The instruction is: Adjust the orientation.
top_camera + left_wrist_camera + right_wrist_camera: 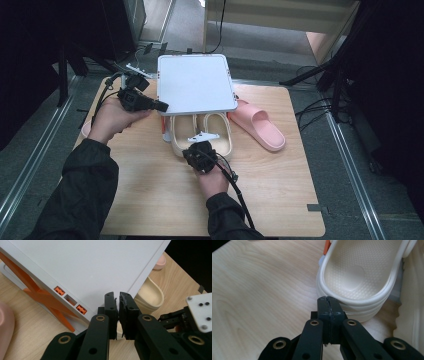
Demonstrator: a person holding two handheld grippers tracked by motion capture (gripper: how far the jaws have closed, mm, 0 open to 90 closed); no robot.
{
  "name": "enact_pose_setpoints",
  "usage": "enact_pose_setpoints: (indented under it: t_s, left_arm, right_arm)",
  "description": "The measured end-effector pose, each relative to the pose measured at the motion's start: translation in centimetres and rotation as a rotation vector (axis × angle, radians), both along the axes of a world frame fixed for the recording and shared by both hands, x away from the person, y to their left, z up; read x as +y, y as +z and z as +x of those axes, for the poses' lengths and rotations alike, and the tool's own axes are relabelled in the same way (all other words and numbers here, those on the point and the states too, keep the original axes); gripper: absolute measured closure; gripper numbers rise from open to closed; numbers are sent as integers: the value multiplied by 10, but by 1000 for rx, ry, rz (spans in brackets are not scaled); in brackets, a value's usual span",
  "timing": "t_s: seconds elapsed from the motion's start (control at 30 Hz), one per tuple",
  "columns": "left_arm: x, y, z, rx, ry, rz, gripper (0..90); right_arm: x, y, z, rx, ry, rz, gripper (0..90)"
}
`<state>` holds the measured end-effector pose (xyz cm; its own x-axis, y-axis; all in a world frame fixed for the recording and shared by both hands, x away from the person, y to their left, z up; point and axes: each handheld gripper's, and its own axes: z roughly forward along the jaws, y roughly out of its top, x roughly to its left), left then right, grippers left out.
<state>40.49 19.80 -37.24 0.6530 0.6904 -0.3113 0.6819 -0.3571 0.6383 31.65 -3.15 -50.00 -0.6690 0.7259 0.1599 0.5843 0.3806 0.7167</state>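
- Left gripper [161, 105]: my jaws nearly closed, nothing held, tips at the white rack [196, 82] corner.
- Cream slippers [201, 134]: both under the rack, looks done.
- Right gripper [328, 305]: jaws closed, empty, by a cream heel.
- Pink slipper [258, 123]: beside the rack, probably still to stow.

white rack [195, 82] roofing cream slippers [201, 134], near tabletop [150, 190] bare

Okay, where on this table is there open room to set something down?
The near half of the table, from the cream slippers to the front edge, is bare wood. Also right of the pink slipper. It's crowded around the white rack.
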Motion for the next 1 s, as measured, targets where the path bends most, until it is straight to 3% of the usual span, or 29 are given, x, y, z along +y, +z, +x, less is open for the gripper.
enact_pose_setpoints:
  t_s: [0.23, 0.57, 0.8, 1.0]
  left_arm:
    - [0, 0, 0, 2, -2, 0, 847]
    - [1, 0, 1, 5, -6, -5, 846]
    - [1, 0, 1, 7, -5, -6, 846]
    - [1, 0, 1, 9, -2, -7, 846]
  right_arm:
    - [8, -3, 15, -29, -19, 4, 893]
    - [13, -3, 34, -24, -50, 20, 900]
    - [4, 4, 24, 0, -28, 39, 900]
    - [-20, 15, 6, 5, -9, 70, 900]
